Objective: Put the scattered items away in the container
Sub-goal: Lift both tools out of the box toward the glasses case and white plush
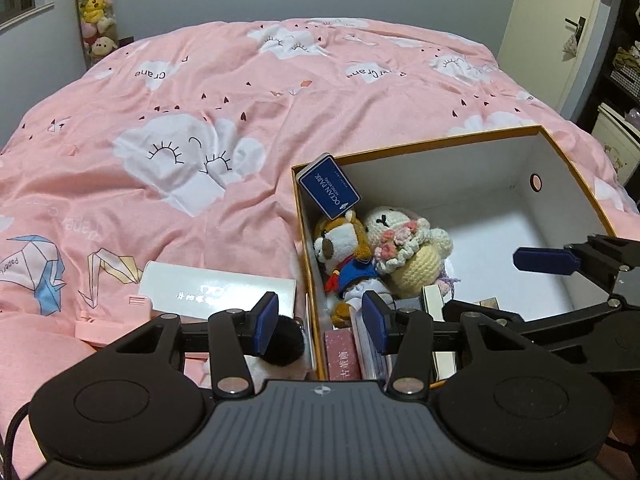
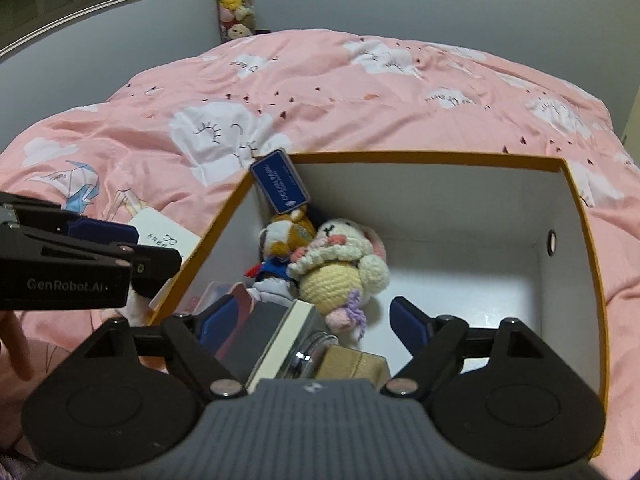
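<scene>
Box (image 2: pixel 580 216) on bed, right half bare, toys (image 2: pixel 340 264) crowding left wall

Toys (image 1: pixel 384 248) inside box (image 1: pixel 420 144), perhaps jumbled

Your box (image 2: pixel 400 157) sits on the bed (image 1: pixel 200 92), R of centre | in box, L side: card (image 1: pixel 330 185) leaning in far-L corner, 2 plush toys (image 2: pixel 320 256) just in front, poss. touching | near end: small boxes + jar (image 2: pixel 316 344), packed close | outside, L of box wall: flat case (image 1: pixel 216 288) on cover.
</scene>
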